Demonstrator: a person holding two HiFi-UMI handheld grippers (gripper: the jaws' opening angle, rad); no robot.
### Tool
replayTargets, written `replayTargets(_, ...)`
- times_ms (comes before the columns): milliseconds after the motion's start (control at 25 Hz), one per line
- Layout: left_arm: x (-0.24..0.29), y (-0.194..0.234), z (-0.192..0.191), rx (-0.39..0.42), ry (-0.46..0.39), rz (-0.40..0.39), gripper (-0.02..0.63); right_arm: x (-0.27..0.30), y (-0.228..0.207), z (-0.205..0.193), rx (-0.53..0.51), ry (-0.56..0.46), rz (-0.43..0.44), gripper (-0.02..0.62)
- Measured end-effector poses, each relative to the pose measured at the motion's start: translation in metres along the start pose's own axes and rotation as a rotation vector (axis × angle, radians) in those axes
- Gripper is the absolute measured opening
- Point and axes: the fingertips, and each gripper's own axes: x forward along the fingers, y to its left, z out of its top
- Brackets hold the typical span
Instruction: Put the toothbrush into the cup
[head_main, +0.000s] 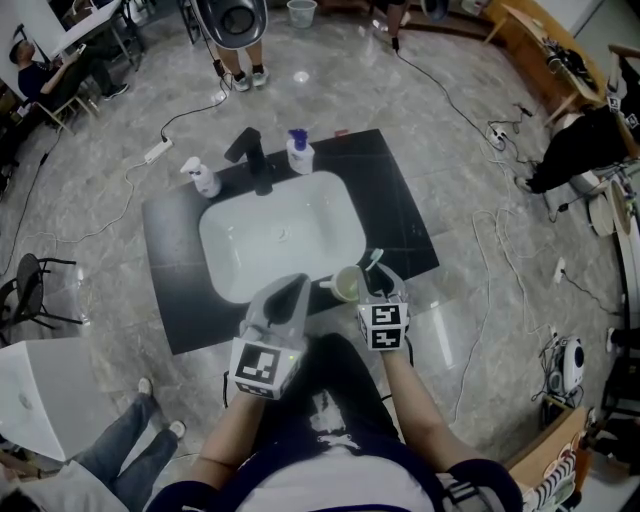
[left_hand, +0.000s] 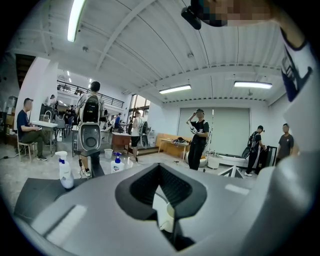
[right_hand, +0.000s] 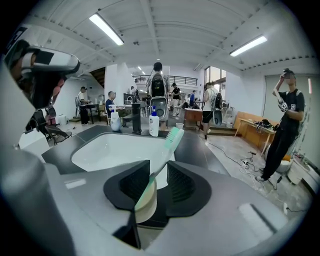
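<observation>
A pale cup (head_main: 345, 287) stands on the black counter (head_main: 400, 220) at the sink's near right corner. A mint-green toothbrush (head_main: 373, 261) stands in it, leaning with its head up. In the right gripper view the toothbrush (right_hand: 167, 150) rises out of the cup (right_hand: 145, 202) between the jaws of my right gripper (right_hand: 157, 167), which stand apart from the handle with free gaps, so it is open. My right gripper (head_main: 374, 285) hovers just right of the cup. My left gripper (head_main: 297, 287) sits left of the cup with its jaw tips together (left_hand: 160, 167); a white sliver shows behind them.
The white sink (head_main: 240, 270) fills the counter's middle. A black faucet (head_main: 255, 160) and two pump bottles (head_main: 203, 178) (head_main: 299, 152) stand along its far edge. Cables lie on the floor around, and people stand beyond the counter.
</observation>
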Motion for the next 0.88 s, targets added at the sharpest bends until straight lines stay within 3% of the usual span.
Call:
replayTargets(280, 0.001, -0.004, -0.002, -0.006, -0.002, -0.006, -0.002, 0.001, 0.009, -0.02, -0.081, 0.108, 0.022, 0.159)
replayTargets(880, 0.0, -0.011, -0.001, 0.0, 0.001, -0.021, -0.002, -0.013, 0.014, -0.009, -0.068, 0.098, 0.055, 0.175)
